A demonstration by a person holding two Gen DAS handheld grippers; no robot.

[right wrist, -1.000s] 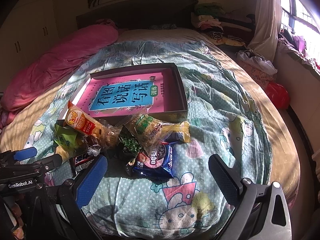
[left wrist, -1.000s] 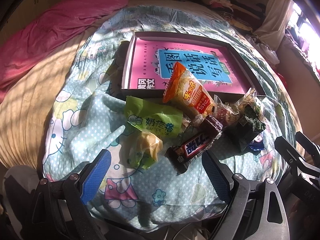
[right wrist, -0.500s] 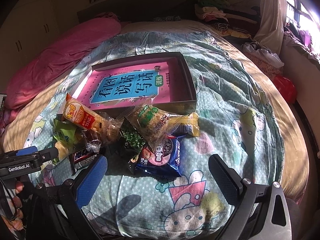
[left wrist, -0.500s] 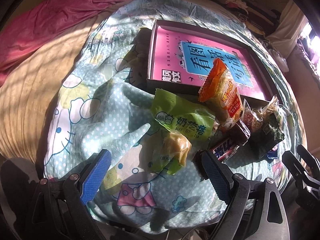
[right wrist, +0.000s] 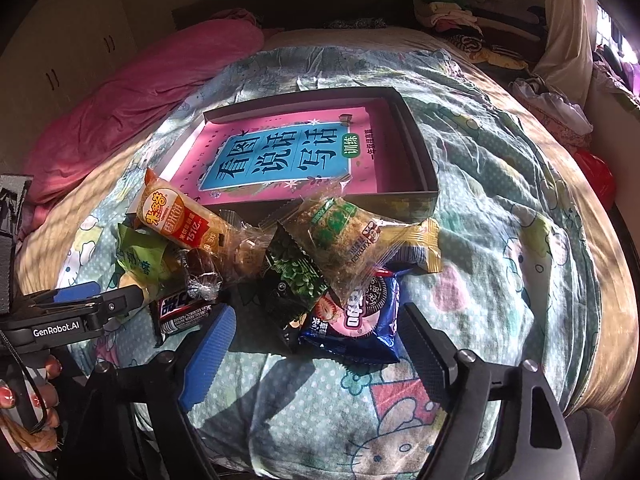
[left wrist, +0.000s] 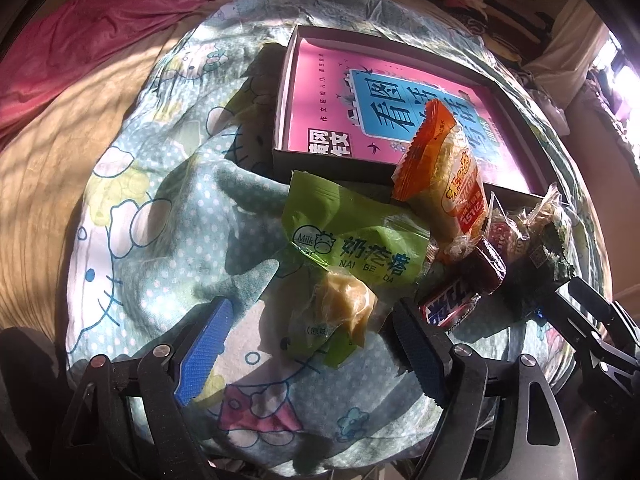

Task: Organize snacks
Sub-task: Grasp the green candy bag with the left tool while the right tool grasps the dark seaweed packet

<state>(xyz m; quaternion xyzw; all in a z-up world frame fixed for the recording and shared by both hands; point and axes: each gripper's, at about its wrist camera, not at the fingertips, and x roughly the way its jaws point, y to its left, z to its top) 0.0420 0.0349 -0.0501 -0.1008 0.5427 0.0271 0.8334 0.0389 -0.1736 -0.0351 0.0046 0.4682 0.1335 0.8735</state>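
A pile of snacks lies on the bed in front of a dark shallow box holding a pink book. In the left wrist view my left gripper is open around the near end of the green milk-snack bag, with the Snickers bar by its right finger. An orange rice-cracker pack leans on the box. My right gripper is open just in front of the blue Oreo pack, beside a dark green pack and a clear cracker pack.
A Hello Kitty quilt covers the bed. A pink blanket lies at the left. Clothes are piled at the far right. The left gripper shows at the left in the right wrist view.
My left gripper has moved forward and down onto the green bag. My right gripper has moved closer to the Oreo pack. The snacks have not moved.
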